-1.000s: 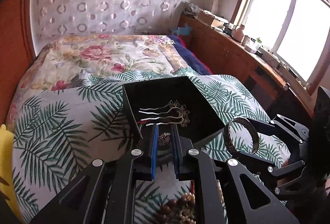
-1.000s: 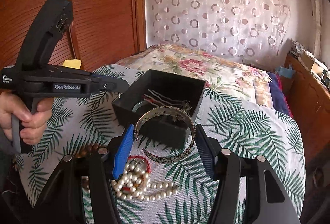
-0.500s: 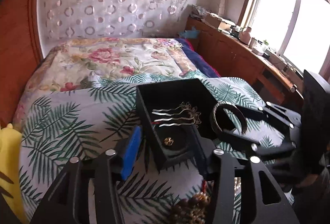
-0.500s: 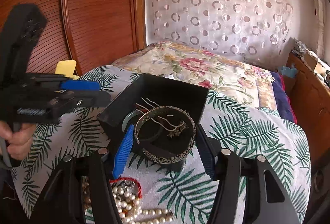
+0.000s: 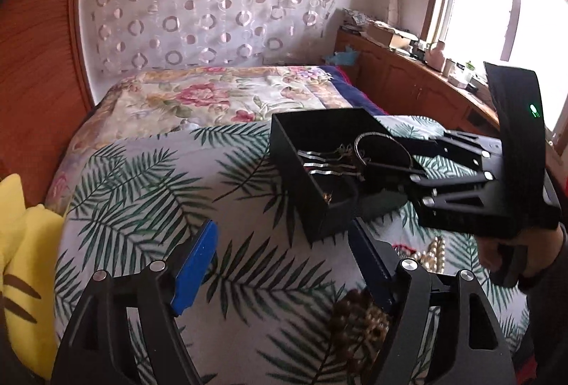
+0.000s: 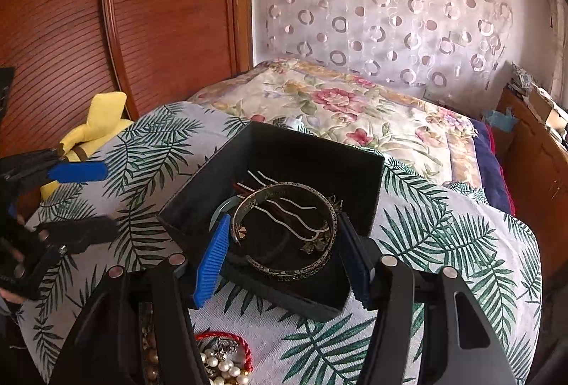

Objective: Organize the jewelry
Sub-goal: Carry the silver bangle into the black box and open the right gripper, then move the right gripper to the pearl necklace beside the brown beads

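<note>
A black open box (image 6: 198, 207) stands on the palm-leaf cloth and holds wavy hairpins (image 6: 284, 207) and a small ring (image 5: 326, 197). My right gripper (image 6: 282, 252) is shut on a dark metal cuff bangle (image 6: 319, 260) and holds it just above the box's inside. In the left wrist view the bangle (image 5: 381, 136) hangs over the box (image 5: 301, 193). My left gripper (image 5: 284, 264) is open and empty, drawn back to the left of the box above the cloth.
A pile of loose jewelry lies in front of the box: pearl strand (image 6: 220, 365), red cord (image 6: 227, 337), brown beads (image 5: 358, 321). A yellow plush toy (image 6: 96, 126) lies at the left. Beyond are a floral quilt (image 6: 337, 108), a wooden wardrobe (image 6: 88, 12) and a window-side cabinet (image 5: 408, 80).
My left gripper opened, dropped the small ring into the box and drew back to the left. My right gripper carried the bangle forward over the box and lowered it.
</note>
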Motion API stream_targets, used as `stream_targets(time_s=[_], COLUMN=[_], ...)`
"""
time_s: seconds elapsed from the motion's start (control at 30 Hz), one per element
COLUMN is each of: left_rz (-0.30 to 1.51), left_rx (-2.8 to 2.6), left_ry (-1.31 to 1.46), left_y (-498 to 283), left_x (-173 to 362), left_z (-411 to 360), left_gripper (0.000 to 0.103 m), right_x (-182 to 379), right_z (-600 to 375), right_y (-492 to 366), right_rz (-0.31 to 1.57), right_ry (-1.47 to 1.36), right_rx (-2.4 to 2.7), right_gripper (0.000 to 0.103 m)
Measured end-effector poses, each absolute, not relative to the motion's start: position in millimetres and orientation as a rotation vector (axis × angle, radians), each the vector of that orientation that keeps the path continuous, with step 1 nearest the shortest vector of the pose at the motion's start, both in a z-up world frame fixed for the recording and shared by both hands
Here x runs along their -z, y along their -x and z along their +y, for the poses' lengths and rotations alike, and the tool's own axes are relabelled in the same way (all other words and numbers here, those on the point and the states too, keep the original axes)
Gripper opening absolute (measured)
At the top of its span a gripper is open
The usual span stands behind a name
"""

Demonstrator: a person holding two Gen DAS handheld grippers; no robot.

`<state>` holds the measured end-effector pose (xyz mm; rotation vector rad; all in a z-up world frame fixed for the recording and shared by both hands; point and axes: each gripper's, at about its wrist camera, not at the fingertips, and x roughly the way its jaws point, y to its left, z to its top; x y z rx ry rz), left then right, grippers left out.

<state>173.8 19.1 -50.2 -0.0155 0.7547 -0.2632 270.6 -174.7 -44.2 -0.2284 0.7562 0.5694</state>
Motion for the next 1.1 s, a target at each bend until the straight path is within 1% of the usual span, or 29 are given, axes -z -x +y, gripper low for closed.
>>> stream_targets(time_s=[0.37, 0.73, 0.77, 0.8, 0.83, 0.87, 0.93, 1.1], left_rz=[0.767, 0.771, 0.775, 0.776, 0.779, 0.78, 0.783, 0.793], left_rx=[0.272, 0.284, 0.287, 0.288, 0.291, 0.294, 0.298, 0.304], left_ry=[0.016, 0.007, 0.008, 0.009, 0.011, 0.012, 0.012, 0.017], left_y=[-152.1, -131.3, -128.9, -128.0, -125.9, -124.7, -121.6, -116.7], left_x=[62.5, 68.0, 69.1, 69.5, 70.3, 70.7, 72.2, 75.9], left_z=[21.4, 18.6, 17.9, 17.1, 16.5, 16.2, 15.4, 14.9], left_gripper=[0.073, 0.073, 0.073, 0.073, 0.073, 0.073, 0.073, 0.073], right_x=[42.1, 27.3, 28.8, 30.6, 33.2, 35.6, 41.7, 55.8], right_z=[-173.3, -209.7, -213.4, -215.9, -218.9, -221.3, -226.3, -232.5], right_y=[-270.3, -221.1, -215.6, -211.4, -206.5, -202.1, -193.9, -180.9], right_rz=[0.755, 0.723, 0.727, 0.734, 0.744, 0.752, 0.772, 0.814], right_ry=[0.233, 0.215, 0.214, 0.211, 0.211, 0.212, 0.22, 0.251], right_rx=[-0.559, -0.584, -0.589, -0.595, -0.601, -0.601, -0.608, -0.604], right_gripper=[0.062, 0.062, 0.06, 0.053, 0.051, 0.05, 0.045, 0.042])
